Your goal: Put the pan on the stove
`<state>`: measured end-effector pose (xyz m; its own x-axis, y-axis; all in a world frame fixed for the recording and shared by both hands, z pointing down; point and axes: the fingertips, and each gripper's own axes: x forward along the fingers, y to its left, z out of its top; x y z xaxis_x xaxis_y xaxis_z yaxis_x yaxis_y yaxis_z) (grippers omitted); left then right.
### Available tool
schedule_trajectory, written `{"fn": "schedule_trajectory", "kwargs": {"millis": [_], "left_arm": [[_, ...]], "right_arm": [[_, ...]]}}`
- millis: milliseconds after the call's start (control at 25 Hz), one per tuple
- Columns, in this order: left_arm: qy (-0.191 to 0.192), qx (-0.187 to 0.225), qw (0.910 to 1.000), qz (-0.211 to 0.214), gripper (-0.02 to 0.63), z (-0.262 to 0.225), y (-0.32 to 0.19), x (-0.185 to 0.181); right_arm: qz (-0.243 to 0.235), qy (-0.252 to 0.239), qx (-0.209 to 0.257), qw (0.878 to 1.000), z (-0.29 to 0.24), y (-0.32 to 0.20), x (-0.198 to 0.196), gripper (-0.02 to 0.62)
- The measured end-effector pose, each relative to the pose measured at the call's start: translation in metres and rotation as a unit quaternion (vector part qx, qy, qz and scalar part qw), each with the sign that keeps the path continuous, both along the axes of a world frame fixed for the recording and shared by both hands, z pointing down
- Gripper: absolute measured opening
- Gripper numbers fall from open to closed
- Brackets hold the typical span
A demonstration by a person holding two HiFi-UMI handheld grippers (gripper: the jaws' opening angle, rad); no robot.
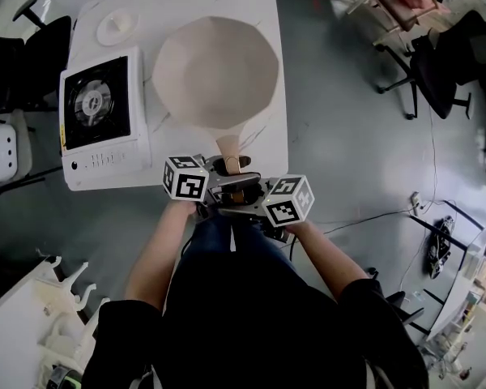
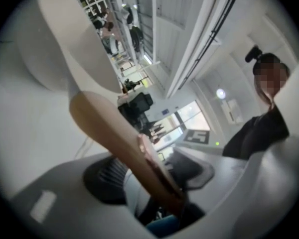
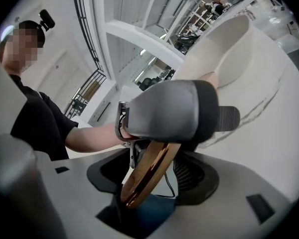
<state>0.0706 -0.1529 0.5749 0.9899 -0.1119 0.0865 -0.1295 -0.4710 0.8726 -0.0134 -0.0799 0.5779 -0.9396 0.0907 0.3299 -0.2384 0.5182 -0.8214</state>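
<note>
The cream pan (image 1: 215, 71) rests on the white table (image 1: 263, 6), its wooden handle (image 1: 229, 148) reaching over the near edge toward me. The stove (image 1: 105, 120), white with a black top, stands left of the pan. Both grippers meet at the handle's end. My left gripper (image 1: 219, 186) is shut on the handle (image 2: 139, 153), and the pan bowl (image 2: 65, 49) fills the upper left of its view. My right gripper (image 1: 247, 197) grips the handle's tip (image 3: 147, 176) from the other side. One grey finger of the left gripper (image 3: 169, 108) crosses the right gripper view just above that tip.
A small white dish (image 1: 117, 27) sits at the table's far left corner behind the stove. Office chairs (image 1: 437, 71) stand on the grey floor to the right, with cables (image 1: 373, 221) trailing. A white rack (image 1: 40, 314) is at the lower left.
</note>
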Motion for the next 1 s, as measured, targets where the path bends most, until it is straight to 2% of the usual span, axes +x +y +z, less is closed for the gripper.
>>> {"fn": "schedule_trajectory", "kwargs": {"millis": [120, 240, 400, 680, 1000], "left_arm": [[0.004, 0.012, 0.9998, 0.013, 0.278, 0.001, 0.000, 0.007], [0.013, 0.024, 0.9994, 0.021, 0.232, -0.001, -0.001, 0.010], [0.022, 0.018, 0.9993, 0.024, 0.212, -0.003, -0.001, 0.010], [0.027, 0.034, 0.9988, 0.021, 0.212, -0.012, -0.004, 0.011], [0.018, 0.031, 0.9991, 0.021, 0.216, -0.019, -0.004, 0.012]], "right_arm": [[-0.002, -0.006, 0.002, 1.000, 0.000, -0.004, -0.002, 0.233], [-0.009, -0.002, 0.023, 1.000, 0.000, -0.007, -0.003, 0.233], [-0.026, -0.003, 0.036, 0.999, 0.001, -0.007, -0.004, 0.233], [-0.012, -0.050, 0.048, 0.998, -0.012, -0.011, -0.003, 0.233], [-0.015, -0.061, 0.057, 0.996, -0.022, -0.011, -0.003, 0.233]]}}
